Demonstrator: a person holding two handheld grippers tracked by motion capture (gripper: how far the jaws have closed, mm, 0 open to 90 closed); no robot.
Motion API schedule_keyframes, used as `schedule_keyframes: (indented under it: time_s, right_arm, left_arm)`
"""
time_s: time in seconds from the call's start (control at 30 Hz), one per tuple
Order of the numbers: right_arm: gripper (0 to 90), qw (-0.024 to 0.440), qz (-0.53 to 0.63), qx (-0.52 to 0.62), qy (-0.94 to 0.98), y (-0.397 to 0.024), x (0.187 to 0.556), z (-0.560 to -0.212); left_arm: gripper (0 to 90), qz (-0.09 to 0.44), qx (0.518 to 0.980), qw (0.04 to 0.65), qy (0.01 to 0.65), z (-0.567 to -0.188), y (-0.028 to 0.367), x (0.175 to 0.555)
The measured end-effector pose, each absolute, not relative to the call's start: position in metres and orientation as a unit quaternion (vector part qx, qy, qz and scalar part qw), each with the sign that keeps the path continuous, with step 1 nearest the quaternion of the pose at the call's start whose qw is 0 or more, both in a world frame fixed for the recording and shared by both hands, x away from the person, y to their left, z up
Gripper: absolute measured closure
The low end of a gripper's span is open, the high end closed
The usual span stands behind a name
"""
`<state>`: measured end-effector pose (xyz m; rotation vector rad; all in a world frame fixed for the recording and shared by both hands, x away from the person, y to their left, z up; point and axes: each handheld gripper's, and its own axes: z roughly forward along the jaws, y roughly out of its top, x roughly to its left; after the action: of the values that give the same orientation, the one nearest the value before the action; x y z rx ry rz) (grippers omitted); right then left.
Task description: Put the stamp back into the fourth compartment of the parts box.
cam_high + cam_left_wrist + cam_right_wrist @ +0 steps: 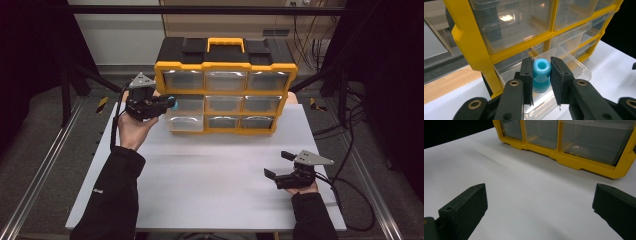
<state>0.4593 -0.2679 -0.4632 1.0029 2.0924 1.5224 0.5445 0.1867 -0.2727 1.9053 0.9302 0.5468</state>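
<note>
A yellow and black organizer point(225, 85) with clear drawers stands at the back of the white table point(210, 170). Its lower left drawer point(182, 120) is pulled out. My left gripper point(167, 103) is shut on a small light blue spool-shaped piece point(541, 75), held just above that open drawer point(564, 65). Both black pads point(527, 77) press its sides. My right gripper point(277, 165) rests near the table's front right, open, with nothing between its fingers point(466, 207) and bare table beneath.
The organizer's yellow frame point(574, 160) and shut drawers point(596, 142) lie ahead of the right gripper. A cable point(355, 200) trails off the table's right side. Black frame posts point(65, 75) stand at the left and right. A wooden strip point(446, 85) edges the table's back.
</note>
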Motion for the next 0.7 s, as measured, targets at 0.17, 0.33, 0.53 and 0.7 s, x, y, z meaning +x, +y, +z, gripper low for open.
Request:
schedule_keyframes:
  time_s: [0.17,0.33,0.53,0.7]
  right_arm:
    - [0.5,0.182,0.540,0.355,0.741,-0.268,0.459,-0.463]
    - [0.5,0.182,0.539,0.355,0.742,-0.268,0.459,-0.463]
    - [0.5,0.182,0.539,0.355,0.742,-0.268,0.459,-0.464]
    - [0.5,0.181,0.539,0.355,0.742,-0.268,0.459,-0.463]
  left_arm:
    - [72.0,0.221,0.774,0.456,0.380,-0.278,0.187,0.548]
    - [72.0,0.220,0.775,0.453,0.382,-0.282,0.186,0.551]
    - [71.9,0.218,0.777,0.449,0.383,-0.286,0.185,0.554]
    - [72.0,0.217,0.781,0.445,0.381,-0.291,0.183,0.555]
